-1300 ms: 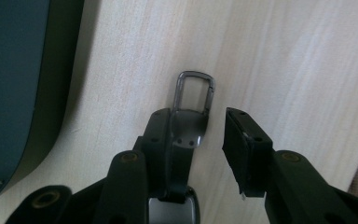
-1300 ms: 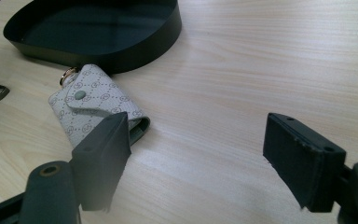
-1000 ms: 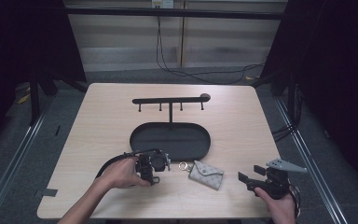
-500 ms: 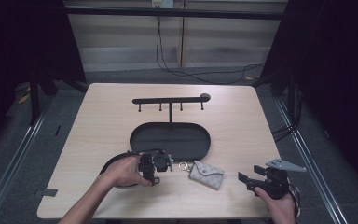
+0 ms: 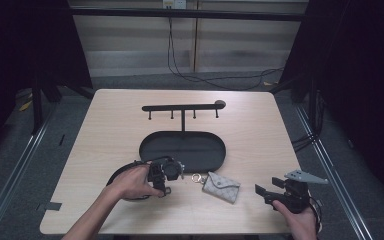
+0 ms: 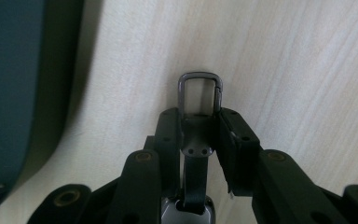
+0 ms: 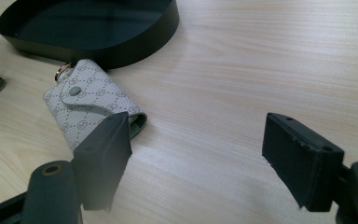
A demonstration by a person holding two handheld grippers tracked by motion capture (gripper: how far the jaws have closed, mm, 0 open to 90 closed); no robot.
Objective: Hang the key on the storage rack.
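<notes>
Light wood bench (image 5: 110, 125), dark surroundings, cables on the floor behind. Middle of bench: black oval tray (image 5: 182, 150) with a thin post rising from its far edge to a black hook rail (image 5: 182, 107), four small pegs hanging under it, round knob at the right end.

Left tongs (image 5: 172, 172) sit just in front of the tray's near-left rim, the left hand (image 5: 132, 181) wrapped around them, a black cable looping on the bench beside the hand. In the left gripper view the jaws are pressed in on a small metal clasp (image 6: 200, 95) with a dark strap running back between them; the clasp's rectangular loop pokes out past the tips, low over the bench. Tray wall shows dark at the left edge of that view.

Pale patterned key pouch (image 5: 221, 186) lies flat on the bench, just in front of the tray's near-right rim, snap flap up, a key ring (image 5: 198, 177) at its left end pointing toward the left tongs.

Right tongs (image 5: 266, 190) rest near the front right edge, spread wide, holding nothing, grey plate on top, right hand (image 5: 297, 215) underneath. In the right gripper view the pouch lies beyond the left jaw, apart from the tips, the tray behind it.
</notes>
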